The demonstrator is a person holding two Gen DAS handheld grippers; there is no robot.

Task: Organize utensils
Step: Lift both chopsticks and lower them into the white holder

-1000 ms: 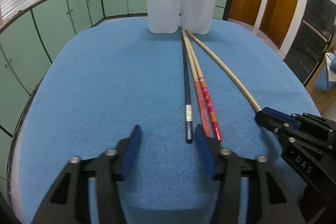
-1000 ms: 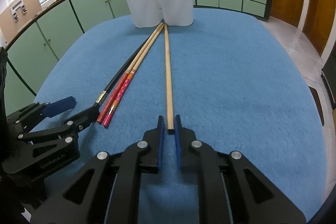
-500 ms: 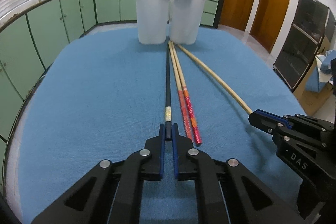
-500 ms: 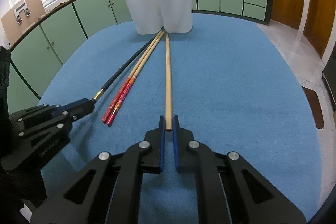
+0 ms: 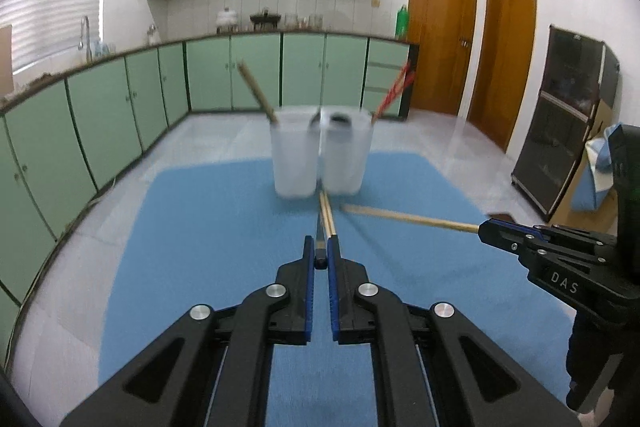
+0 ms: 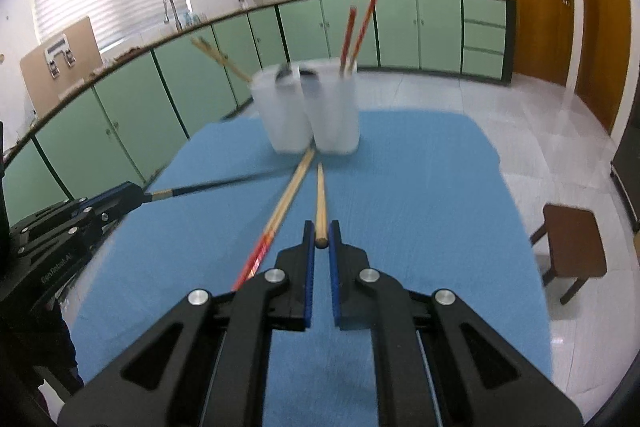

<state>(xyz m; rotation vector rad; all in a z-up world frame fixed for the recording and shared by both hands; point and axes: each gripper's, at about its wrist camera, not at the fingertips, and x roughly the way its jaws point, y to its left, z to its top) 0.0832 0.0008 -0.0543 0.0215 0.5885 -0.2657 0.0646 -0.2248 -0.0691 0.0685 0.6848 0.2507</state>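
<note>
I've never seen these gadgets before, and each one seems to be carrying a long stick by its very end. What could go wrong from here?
Each hand-held gripper pinches only a tip: the left a black chopstick, the right a wooden chopstick, so either could swivel or slip. The two white cups stand touching and look light; a missed entry might tip them.

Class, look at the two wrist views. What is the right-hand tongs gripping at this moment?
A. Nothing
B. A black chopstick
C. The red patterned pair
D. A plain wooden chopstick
D: in the right wrist view the right tongs are shut on the end of the plain wooden chopstick, while the black chopstick sits in the left tongs.
</note>
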